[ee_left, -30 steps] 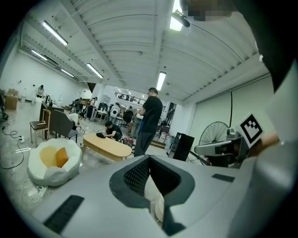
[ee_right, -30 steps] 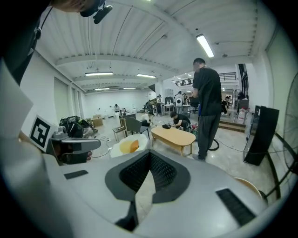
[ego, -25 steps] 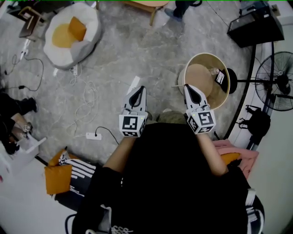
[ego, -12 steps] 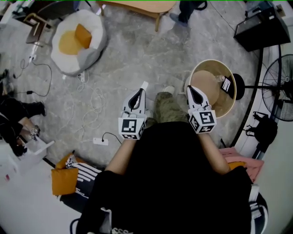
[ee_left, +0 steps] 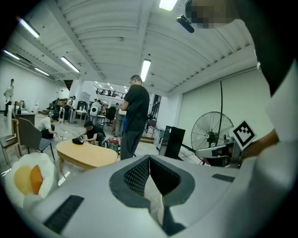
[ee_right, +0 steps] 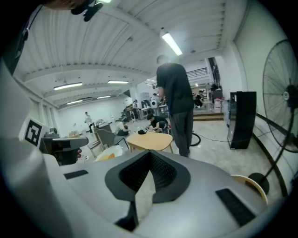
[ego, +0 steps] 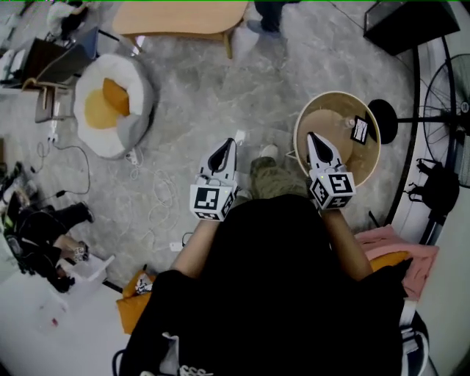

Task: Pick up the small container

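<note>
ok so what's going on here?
A person holds a gripper in each hand. The left gripper and right gripper are both shut and empty. The right one points toward a round table with small things on it. Nothing is picked up yet.

The left tongs (ego: 227,143) and right tongs (ego: 313,138) have travelled forward toward the oval wooden table (ego: 176,18).
</note>
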Demonstrator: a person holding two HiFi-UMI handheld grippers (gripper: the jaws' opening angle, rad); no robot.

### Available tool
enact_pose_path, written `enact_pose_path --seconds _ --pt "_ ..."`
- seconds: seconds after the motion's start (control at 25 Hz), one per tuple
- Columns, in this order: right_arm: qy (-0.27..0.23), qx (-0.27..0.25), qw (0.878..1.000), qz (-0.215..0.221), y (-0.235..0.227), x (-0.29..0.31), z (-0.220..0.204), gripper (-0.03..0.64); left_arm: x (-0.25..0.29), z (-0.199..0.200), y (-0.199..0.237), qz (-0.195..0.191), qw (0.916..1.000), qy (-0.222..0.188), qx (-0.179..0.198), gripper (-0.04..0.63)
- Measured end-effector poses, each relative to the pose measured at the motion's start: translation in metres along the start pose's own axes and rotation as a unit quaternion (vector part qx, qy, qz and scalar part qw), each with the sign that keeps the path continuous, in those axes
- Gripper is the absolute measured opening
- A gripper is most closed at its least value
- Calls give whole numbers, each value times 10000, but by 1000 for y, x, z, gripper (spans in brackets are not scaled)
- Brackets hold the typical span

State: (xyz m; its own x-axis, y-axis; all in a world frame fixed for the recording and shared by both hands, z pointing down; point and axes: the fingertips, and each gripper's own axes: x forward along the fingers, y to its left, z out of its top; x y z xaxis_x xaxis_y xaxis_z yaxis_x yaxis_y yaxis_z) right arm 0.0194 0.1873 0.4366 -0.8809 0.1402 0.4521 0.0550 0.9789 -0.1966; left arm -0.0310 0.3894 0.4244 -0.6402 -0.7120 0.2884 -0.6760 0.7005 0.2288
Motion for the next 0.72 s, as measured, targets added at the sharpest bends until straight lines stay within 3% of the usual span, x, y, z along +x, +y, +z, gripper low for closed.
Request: enact_pose_path --seconds 0.16,0.32,0.48,0.72 --pt "-81 150 9985 -526 -68 11 10 21 69 26 -15 -240 9991 -43 339 20" --pt "-65 250 9970 -731 -100 13 19 21 120 41 -36 -811 9961 214 257 20" --pt "-171 424 9947 -926 -126 8 20 21 164 51 -57 -1209 9911 301 464 20" --pt "-266 442 9889 -1396 -164 -11 25 21 221 73 -79 -1310 9868 186 930 20"
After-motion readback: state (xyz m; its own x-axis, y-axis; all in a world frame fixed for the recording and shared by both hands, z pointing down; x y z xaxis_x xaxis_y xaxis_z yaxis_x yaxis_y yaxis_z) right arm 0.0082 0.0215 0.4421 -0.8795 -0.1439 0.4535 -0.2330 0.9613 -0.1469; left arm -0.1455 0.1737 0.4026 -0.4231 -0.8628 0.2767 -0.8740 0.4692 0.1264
